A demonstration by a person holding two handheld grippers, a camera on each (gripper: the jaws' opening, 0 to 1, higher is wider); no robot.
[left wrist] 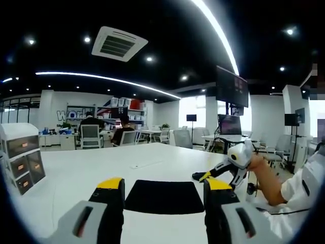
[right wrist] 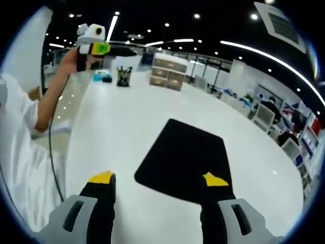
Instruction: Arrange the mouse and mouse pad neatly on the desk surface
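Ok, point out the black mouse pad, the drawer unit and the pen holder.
Flat black rectangular mouse pad [right wrist: 185, 157]: right gripper view, its centre.
White drawer unit [left wrist: 23, 157]: left gripper view, drawer fronts.
Black pen holder [right wrist: 122, 78]: right gripper view, its body.

Light: bright ceiling strips [left wrist: 218, 30] and spotlights.
Glare: sheen on white bench [right wrist: 122, 117].
Edges: strongly bent, slightly soft.

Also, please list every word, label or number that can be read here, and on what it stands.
"wor": blue letters on the far wall, left gripper view; the rest is hidden behind a seated person.
Orange labels on the drawer unit: too blurred to read.
Hanging monitor: no legible text.
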